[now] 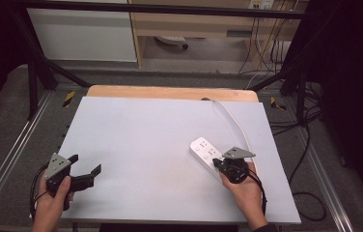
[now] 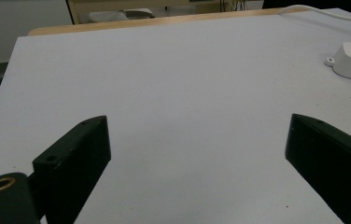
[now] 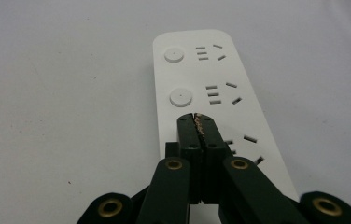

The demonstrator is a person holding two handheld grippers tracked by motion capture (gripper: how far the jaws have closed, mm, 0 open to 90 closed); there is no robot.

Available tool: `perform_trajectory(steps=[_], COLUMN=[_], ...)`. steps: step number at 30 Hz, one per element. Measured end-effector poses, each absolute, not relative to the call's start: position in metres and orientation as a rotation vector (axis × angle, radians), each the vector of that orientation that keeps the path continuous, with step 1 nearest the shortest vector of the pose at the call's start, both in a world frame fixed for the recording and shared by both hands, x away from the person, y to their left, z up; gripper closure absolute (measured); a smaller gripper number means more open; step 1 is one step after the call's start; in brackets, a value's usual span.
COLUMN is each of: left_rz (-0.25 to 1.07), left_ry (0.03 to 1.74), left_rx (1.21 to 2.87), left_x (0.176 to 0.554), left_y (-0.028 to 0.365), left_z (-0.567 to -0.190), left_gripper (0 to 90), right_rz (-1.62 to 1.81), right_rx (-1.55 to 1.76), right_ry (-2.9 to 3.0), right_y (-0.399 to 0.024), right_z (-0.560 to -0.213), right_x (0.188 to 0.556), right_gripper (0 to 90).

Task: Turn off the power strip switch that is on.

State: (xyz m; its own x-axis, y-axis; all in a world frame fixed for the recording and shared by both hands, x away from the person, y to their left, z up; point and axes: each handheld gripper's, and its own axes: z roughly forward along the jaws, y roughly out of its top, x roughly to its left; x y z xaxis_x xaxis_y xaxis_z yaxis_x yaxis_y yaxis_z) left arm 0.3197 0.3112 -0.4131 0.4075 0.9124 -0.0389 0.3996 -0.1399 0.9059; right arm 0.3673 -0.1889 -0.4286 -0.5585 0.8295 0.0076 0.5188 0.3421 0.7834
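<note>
Lying flat, power strip (image 1: 205,152) runs diagonally up-left.

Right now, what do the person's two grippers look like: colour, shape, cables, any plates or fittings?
Both are black handheld tools. The left gripper and right gripper each carry a grey three-cornered plate on top and trail a black cable. In the gripper views the jaws are flat black blocks on linkage arms with brass-coloured pivot rings. A dark cuff edge shows at the right wrist; nothing more of any sleeve is visible.

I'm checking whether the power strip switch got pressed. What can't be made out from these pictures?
- Right gripper view: the shut right gripper covers the power strip's third button; contact unclear.
- High view: hand hides the strip's near end.
- Left gripper view: frame edge crops the strip.
</note>
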Motion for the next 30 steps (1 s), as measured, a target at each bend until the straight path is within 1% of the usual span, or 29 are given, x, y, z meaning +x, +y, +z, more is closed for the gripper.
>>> perform_trajectory(steps=[30], left_rz=[0.683], left_ry=[1.154], left_rx=[1.731], left_x=[0.3204], left_y=[0.3107], left_z=[-0.4138], left_gripper=[6.7], right_rz=[1.06], right_rx=[1.184], right_ry=[2.231], right_y=[-0.187], right_z=[-0.4315], right_x=[0.3689], right_gripper=[90.0])
